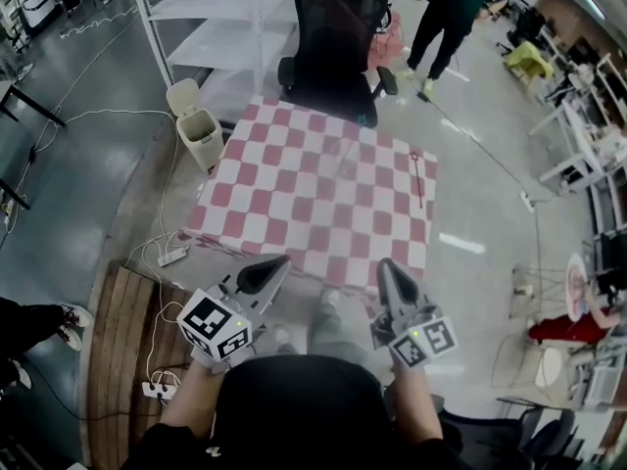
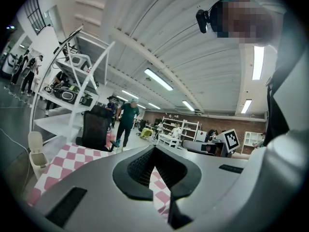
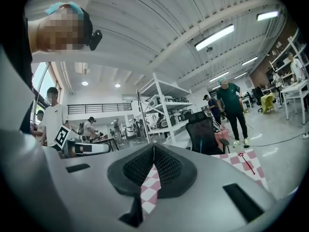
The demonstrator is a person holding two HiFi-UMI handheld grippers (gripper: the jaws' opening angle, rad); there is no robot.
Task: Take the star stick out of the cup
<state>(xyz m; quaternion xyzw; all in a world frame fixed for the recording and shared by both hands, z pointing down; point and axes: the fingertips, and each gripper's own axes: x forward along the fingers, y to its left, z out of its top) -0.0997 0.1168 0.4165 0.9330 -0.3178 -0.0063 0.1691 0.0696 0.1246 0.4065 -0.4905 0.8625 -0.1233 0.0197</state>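
A red star stick (image 1: 418,176) lies flat on the red-and-white checked table (image 1: 294,204), near its right edge; it also shows at the right of the right gripper view as the star stick (image 3: 247,162). A faint see-through shape (image 1: 347,155) beyond the table's middle may be the cup; it is too faint to tell. My left gripper (image 1: 281,264) and right gripper (image 1: 386,266) hover side by side at the table's near edge, both pointing level. The left gripper (image 2: 154,152) and right gripper (image 3: 153,148) are shut with nothing between the pads.
A black office chair (image 1: 333,47) stands at the table's far edge. A beige bin (image 1: 196,125) sits by the far left corner. Power strips and cables (image 1: 173,256) lie on the floor left, beside a wooden pallet (image 1: 122,351). A person (image 1: 451,13) walks behind.
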